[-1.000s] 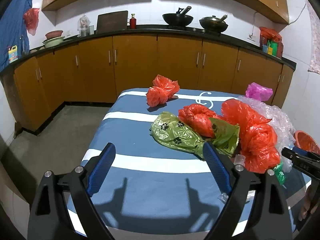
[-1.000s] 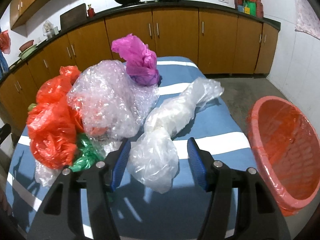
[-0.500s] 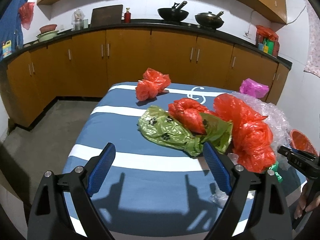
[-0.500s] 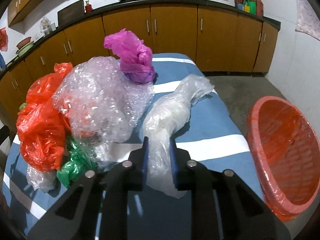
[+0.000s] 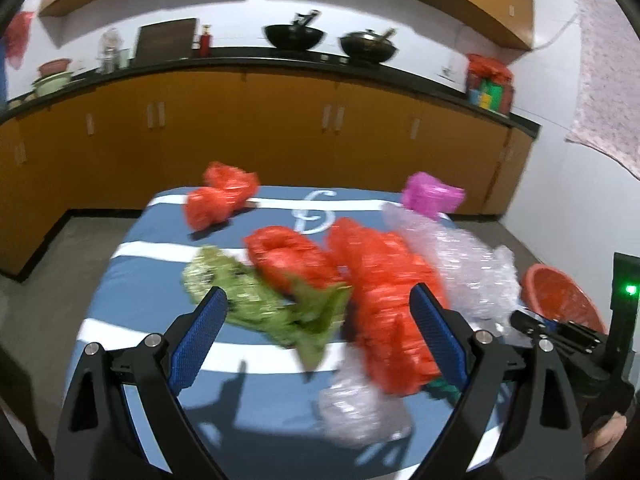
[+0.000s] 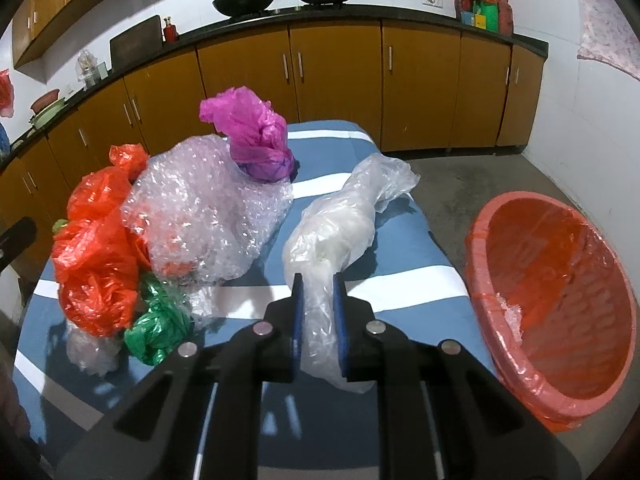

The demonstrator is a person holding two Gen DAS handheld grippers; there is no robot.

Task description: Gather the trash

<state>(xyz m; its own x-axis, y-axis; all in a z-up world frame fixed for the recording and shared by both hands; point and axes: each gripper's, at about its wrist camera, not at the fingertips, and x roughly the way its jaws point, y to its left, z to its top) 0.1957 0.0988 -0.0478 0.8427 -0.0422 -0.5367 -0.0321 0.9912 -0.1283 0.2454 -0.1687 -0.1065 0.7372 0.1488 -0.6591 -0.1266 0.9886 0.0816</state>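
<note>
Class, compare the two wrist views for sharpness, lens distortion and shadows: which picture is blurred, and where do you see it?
Left wrist view: motion-smeared, the olive-green plastic bag and big orange plastic bag streaked, while the open left hand-held gripper stays crisp and casts shadows on the blue striped tablecloth. Right wrist view: sharp, with fisheye bending the black countertop.

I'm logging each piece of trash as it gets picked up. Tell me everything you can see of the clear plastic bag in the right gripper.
The clear plastic bag is thin, crinkled, see-through film, milky where it bunches. It is long and twisted, stretching away over the blue striped table with a loose flared end at the far side. The right gripper is shut on its near part, and a flap hangs below the fingers. The bubble wrap lies to its left and the red basket to its right.
</note>
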